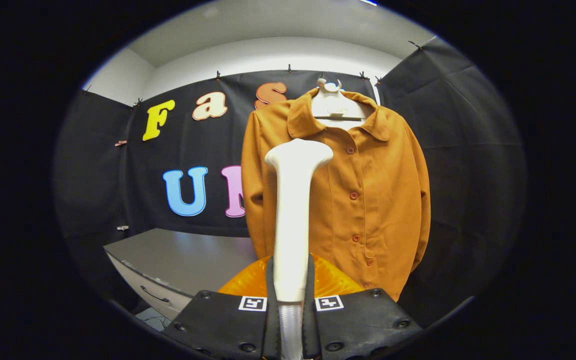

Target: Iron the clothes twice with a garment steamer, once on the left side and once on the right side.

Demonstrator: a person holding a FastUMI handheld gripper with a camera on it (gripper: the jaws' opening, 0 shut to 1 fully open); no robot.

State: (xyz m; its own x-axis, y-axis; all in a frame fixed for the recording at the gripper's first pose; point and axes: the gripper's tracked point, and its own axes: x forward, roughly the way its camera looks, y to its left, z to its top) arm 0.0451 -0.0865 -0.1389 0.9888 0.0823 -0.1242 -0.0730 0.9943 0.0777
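Clamped in the jaws (291,285), steamer wand (293,220) standing upright, its head level with the chest of the hanging orange shirt (368,200), just left of the button row.

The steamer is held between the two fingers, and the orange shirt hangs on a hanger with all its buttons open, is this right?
Not quite. The gripper view shows the shirt buttoned shut down the front. The rest holds: the gripper is shut on the steamer, and the shirt hangs on a hanger.
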